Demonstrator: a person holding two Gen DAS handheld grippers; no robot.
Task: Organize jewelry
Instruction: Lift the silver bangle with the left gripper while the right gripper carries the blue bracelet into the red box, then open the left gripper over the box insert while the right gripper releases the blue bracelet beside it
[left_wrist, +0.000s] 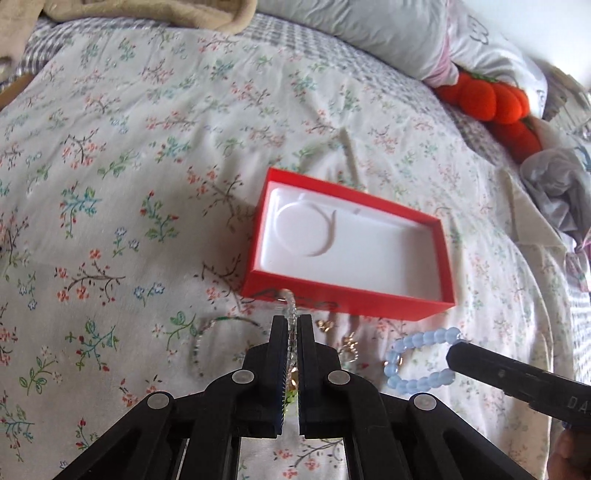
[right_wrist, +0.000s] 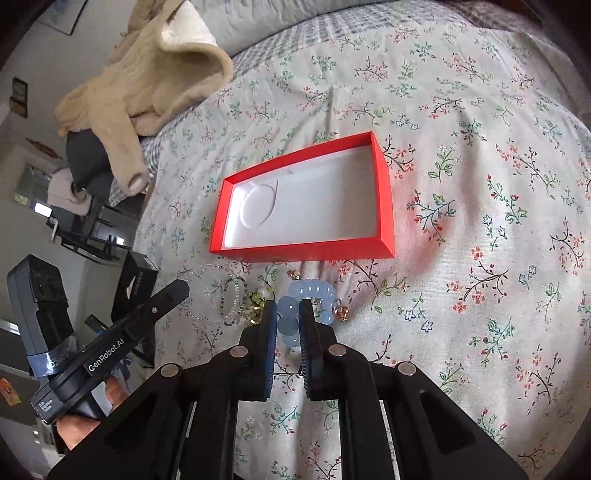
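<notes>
An open red box with a white moulded lining lies on the floral bedspread; it also shows in the right wrist view. My left gripper is shut on a clear bead bracelet just in front of the box's near wall. My right gripper is shut on a pale blue bead bracelet, which the left wrist view shows lying on the bed. A thin clear-and-green bead bracelet and small gold pieces lie between them.
A beige fleece jacket lies at the bed's far corner. An orange plush toy and pillows sit at the head of the bed. Crumpled grey fabric lies at the right. The left gripper's body sits left of mine.
</notes>
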